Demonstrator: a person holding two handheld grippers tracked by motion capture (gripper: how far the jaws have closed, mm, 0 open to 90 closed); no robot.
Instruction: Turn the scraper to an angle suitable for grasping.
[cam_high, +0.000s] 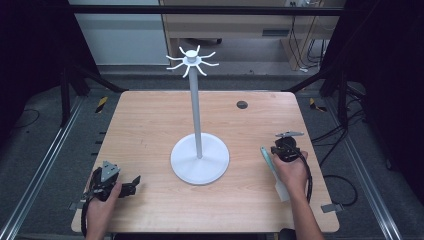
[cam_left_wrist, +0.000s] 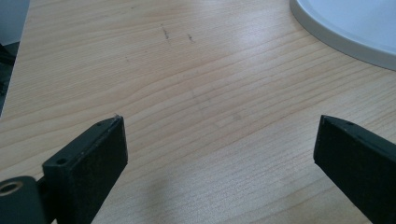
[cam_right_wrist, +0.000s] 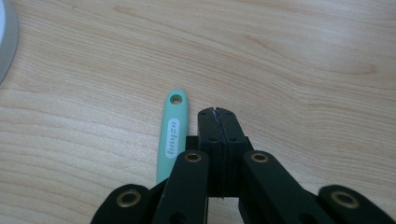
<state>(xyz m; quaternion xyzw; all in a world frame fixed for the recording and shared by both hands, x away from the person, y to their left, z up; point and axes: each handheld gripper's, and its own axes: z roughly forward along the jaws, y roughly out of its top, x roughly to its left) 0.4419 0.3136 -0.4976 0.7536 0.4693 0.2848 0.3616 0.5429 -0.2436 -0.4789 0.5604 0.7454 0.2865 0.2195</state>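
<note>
A white stand (cam_high: 196, 112) rises from a round base (cam_high: 200, 167) at the table's middle, with several hooks (cam_high: 191, 59) fanned out at its top. A utensil with a mint-green handle (cam_high: 267, 159) and a whitish blade lies flat on the table by the person's right hand. My right gripper (cam_high: 286, 145) sits just right of that handle; in the right gripper view its jaws (cam_right_wrist: 217, 113) are pressed together with nothing between them, the handle (cam_right_wrist: 173, 133) lying beside them on the left. My left gripper (cam_high: 134, 183) rests near the front left, jaws wide apart (cam_left_wrist: 222, 128) over bare wood.
The wooden table (cam_high: 150, 125) has a dark round grommet (cam_high: 242, 104) at the back right. The stand's base edge (cam_left_wrist: 355, 32) lies ahead and right of the left gripper. Dark frame legs and cables surround the table.
</note>
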